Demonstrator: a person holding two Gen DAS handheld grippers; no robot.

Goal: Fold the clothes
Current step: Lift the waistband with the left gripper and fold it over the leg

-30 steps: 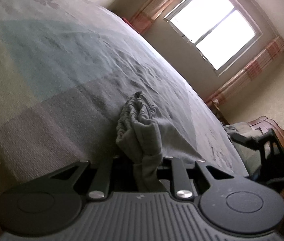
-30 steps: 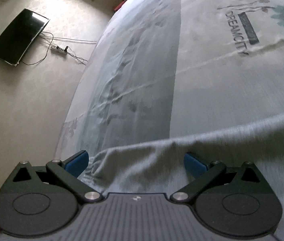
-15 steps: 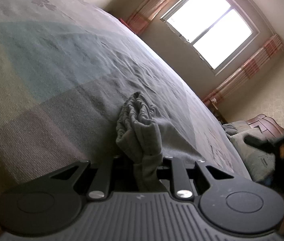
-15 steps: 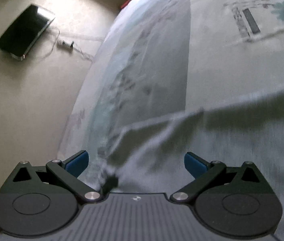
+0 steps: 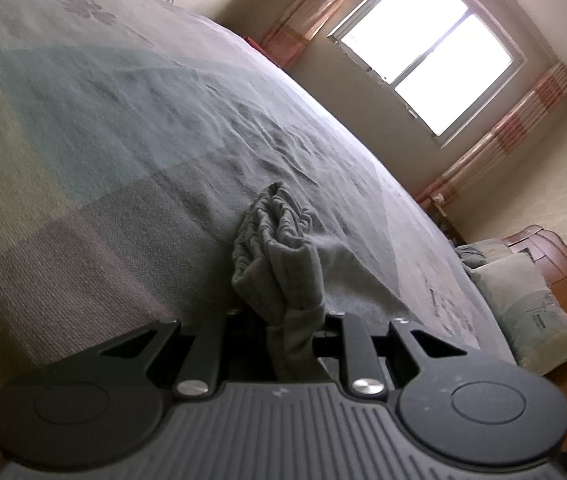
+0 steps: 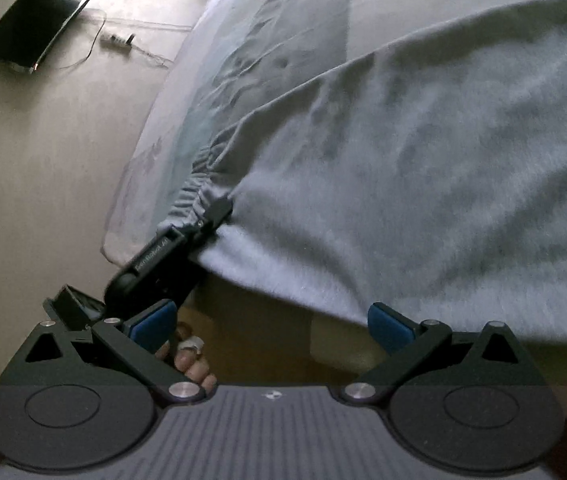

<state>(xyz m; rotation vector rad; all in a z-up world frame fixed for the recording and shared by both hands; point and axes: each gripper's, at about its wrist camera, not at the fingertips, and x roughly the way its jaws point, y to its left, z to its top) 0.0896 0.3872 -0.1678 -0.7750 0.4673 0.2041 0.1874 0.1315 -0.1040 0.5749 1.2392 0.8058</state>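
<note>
Garment (image 5: 283,264) pinched in left gripper (image 5: 291,332); right gripper (image 6: 271,320) spread wide.

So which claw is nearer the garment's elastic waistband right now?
Left. The left claw is shut on the bunched waistband. The right claw hangs open off the bed edge, holding nothing.

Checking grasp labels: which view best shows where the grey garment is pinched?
Left wrist: the grey garment bunches straight into the shut left hand-held gripper. Right wrist shows it spread wide, the left hand-held gripper clamping its edge from the side; the right hand-held gripper is open.
</note>
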